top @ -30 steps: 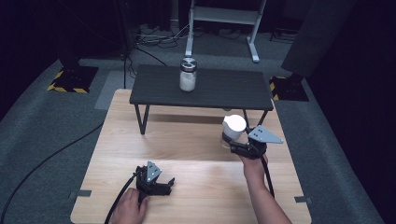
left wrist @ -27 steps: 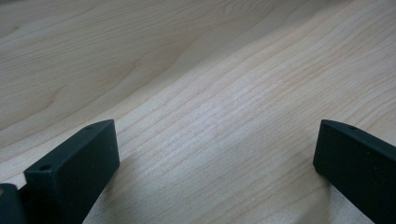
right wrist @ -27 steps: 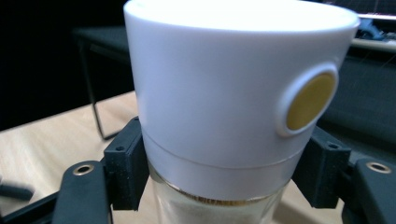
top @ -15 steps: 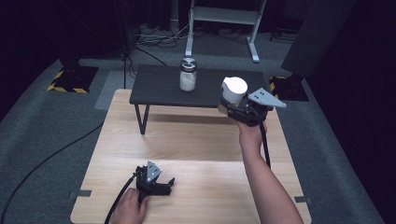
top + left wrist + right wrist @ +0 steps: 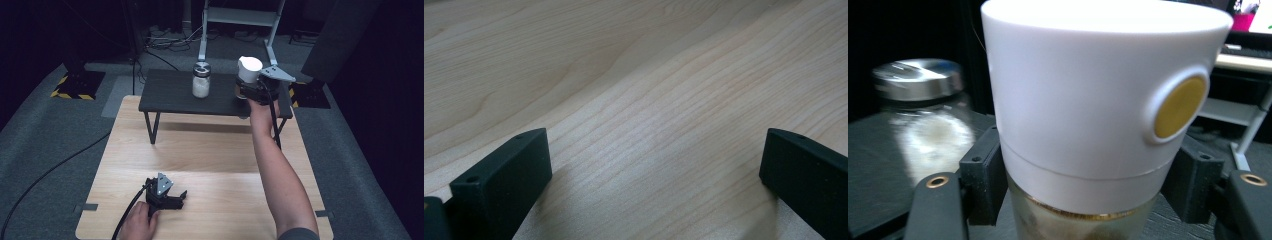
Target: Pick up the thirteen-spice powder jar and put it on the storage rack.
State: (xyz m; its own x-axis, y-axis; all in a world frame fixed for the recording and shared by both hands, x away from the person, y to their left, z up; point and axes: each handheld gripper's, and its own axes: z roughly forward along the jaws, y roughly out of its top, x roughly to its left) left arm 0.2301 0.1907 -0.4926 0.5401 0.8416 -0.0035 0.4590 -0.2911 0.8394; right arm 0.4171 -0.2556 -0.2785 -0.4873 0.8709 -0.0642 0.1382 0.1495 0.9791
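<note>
The left gripper [image 5: 172, 196] rests on the wooden table [image 5: 210, 155], jaws spread wide and empty, well short of the black shelf [image 5: 165, 95]. On that shelf stands a jar [image 5: 201, 80]. Right of the jar, the right gripper [image 5: 247, 90] clamps a white-capped bottle [image 5: 1098, 115] over the shelf.

High view overlooks both tables; gripper views sit close, perhaps sharing the glass jar [image 5: 201, 81]

White-capped jar [image 5: 1098, 115], apparently upright, above shelf.
</note>
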